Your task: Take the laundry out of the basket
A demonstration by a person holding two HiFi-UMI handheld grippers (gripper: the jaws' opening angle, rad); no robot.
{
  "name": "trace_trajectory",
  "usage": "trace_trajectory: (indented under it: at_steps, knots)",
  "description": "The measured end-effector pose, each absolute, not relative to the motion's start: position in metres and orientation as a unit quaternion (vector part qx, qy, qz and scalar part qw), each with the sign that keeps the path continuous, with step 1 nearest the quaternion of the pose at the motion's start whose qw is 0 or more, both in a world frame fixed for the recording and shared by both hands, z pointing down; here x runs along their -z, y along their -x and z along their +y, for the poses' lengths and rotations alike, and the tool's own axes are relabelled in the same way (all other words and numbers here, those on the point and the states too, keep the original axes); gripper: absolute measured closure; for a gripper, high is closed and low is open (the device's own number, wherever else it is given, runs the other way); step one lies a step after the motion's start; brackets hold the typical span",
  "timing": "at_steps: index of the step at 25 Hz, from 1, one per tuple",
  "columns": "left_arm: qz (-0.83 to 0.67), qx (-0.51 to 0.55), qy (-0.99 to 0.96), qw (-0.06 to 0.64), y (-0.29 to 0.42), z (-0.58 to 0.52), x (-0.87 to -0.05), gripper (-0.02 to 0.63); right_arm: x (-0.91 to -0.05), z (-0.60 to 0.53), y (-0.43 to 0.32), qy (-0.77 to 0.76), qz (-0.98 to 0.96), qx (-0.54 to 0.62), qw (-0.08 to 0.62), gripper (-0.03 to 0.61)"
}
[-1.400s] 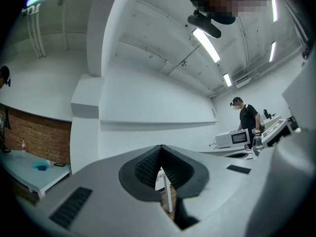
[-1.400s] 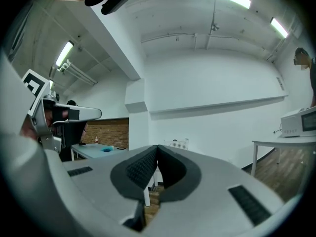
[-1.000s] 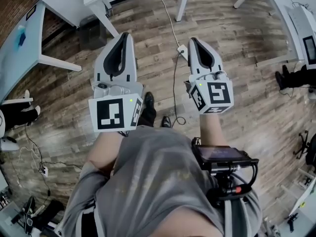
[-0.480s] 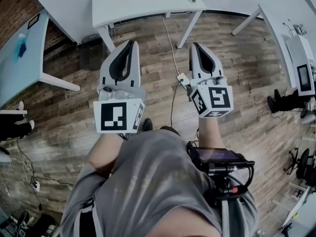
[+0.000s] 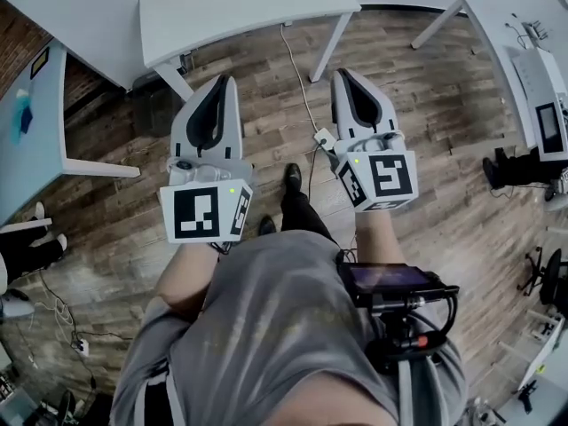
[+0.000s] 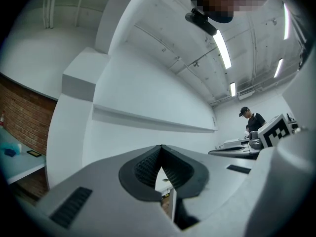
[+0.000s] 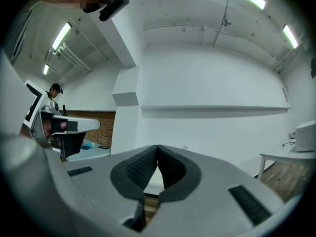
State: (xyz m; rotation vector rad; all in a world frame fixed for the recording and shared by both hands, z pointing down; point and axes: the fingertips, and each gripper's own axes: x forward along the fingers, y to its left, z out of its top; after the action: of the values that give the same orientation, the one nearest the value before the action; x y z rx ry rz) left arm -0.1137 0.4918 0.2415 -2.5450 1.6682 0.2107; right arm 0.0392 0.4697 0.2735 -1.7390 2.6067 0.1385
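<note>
No basket and no laundry show in any view. In the head view my left gripper [image 5: 224, 82] and right gripper [image 5: 341, 74] are held side by side at waist height over the wooden floor, pointing forward toward a white table [image 5: 240, 7]. Both are shut with nothing between the jaws. In the left gripper view the black pads of the left gripper [image 6: 161, 148] meet at the tip. The right gripper view shows the right gripper [image 7: 158, 147] closed the same way. Both gripper views look up at white walls and ceiling lights.
A cable [image 5: 300, 82] runs over the floor to a white plug block [image 5: 325, 138]. A dark bin [image 5: 153, 105] stands under the table. A light blue table [image 5: 31, 131] is at the left. Other people's legs show at right [image 5: 519, 162] and left [image 5: 31, 251].
The person has walked forward: the white table has come further into view at the top and a foot has stepped out ahead. Both grippers stay shut and level.
</note>
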Motion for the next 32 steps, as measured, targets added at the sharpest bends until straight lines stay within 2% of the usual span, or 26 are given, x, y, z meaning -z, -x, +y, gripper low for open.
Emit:
trace_trajectory:
  at_steps: [9,19,32]
  knots:
    - [0.534,-0.033,0.844,0.046,0.057,0.395,-0.251,0.606,-0.289,0.380,-0.090,0.567,0.823,-0.027,0.004,0.571]
    - [0.544,-0.028,0.835,0.075,0.004,0.314,-0.229,0.606,-0.278,0.294,-0.138,0.553,0.832,-0.029,0.024,0.571]
    - [0.578,-0.015,0.812,0.075,0.018,0.244,-0.235,0.606,-0.288,0.217,-0.126,0.523,0.852,-0.018,0.025,0.571]
